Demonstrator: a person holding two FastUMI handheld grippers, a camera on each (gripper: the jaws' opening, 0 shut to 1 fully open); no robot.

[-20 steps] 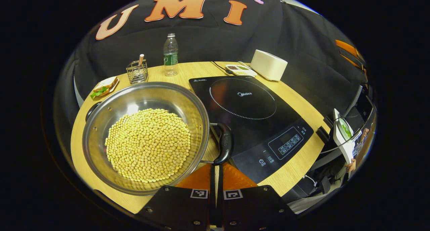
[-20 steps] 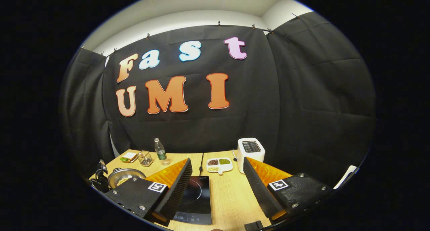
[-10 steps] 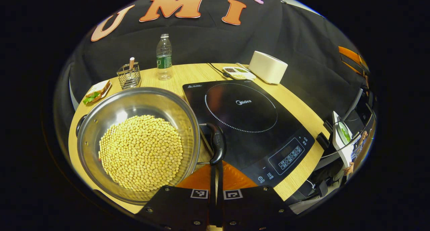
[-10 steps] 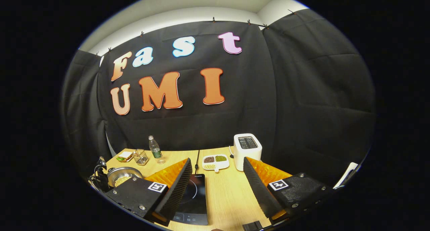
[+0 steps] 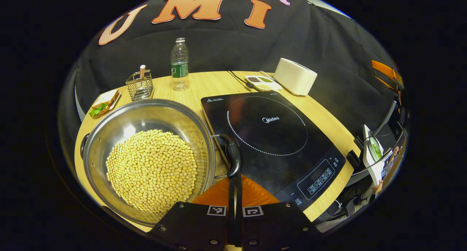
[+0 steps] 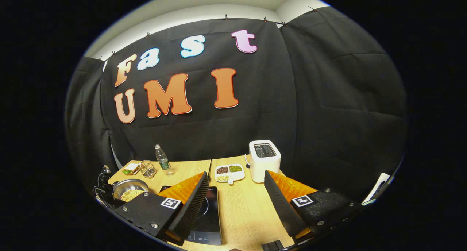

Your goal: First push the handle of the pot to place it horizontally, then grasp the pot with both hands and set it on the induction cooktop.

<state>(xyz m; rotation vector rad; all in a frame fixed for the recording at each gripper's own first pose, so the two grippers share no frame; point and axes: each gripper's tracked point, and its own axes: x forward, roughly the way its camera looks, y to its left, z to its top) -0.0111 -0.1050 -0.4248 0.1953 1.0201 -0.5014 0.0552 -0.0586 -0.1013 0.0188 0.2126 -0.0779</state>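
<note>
Close up, the left gripper view has the left gripper point(image 5: 235, 192) pinched together just below the pot point(image 5: 146, 159) handle point(image 5: 233, 159), beside the cooktop point(image 5: 271, 141); the right gripper point(image 6: 235, 192), spread wide and empty, sees the toaster point(image 6: 264, 159) top from afar.

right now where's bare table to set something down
Bare wood lies between the induction cooktop and the right gripper, running back toward the divided snack dish and toaster. Crowded: the pot beside the cooktop, with the left gripper at its handle.
</note>
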